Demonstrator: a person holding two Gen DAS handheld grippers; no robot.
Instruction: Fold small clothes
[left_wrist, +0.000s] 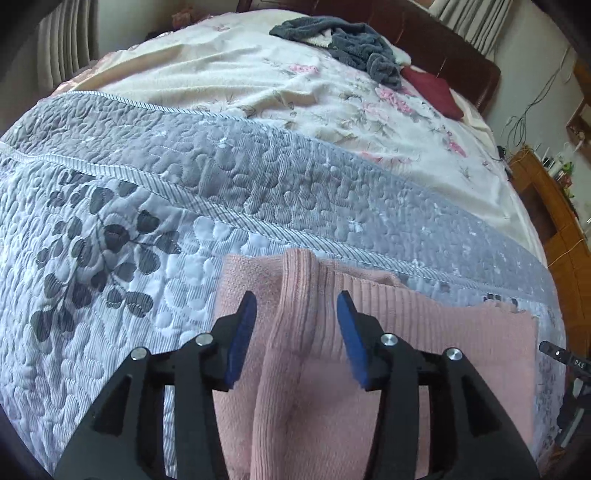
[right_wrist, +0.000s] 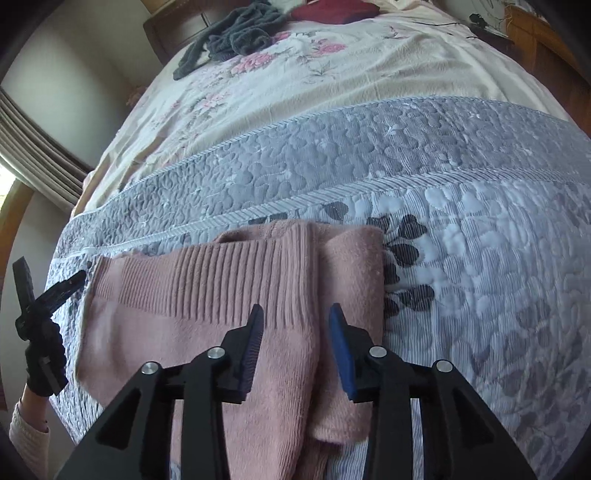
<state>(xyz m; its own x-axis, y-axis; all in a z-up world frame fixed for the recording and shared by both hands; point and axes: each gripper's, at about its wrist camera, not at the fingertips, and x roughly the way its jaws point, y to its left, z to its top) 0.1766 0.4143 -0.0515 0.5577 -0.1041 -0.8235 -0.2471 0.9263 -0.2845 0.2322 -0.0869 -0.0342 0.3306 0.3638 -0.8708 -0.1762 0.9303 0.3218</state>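
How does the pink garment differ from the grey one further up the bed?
The pink garment lies flat and partly folded on the quilt, under both open tools; the grey garment sits crumpled on the floral sheet, untouched. The pink is ribbed knit, the grey fuzzy. Both are soft clothes on the same bed.

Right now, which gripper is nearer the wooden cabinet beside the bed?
Right, probably. The wooden cabinet stands off the bed's right side; the right gripper hovers over the pink garment's right part, the left gripper over its left part.
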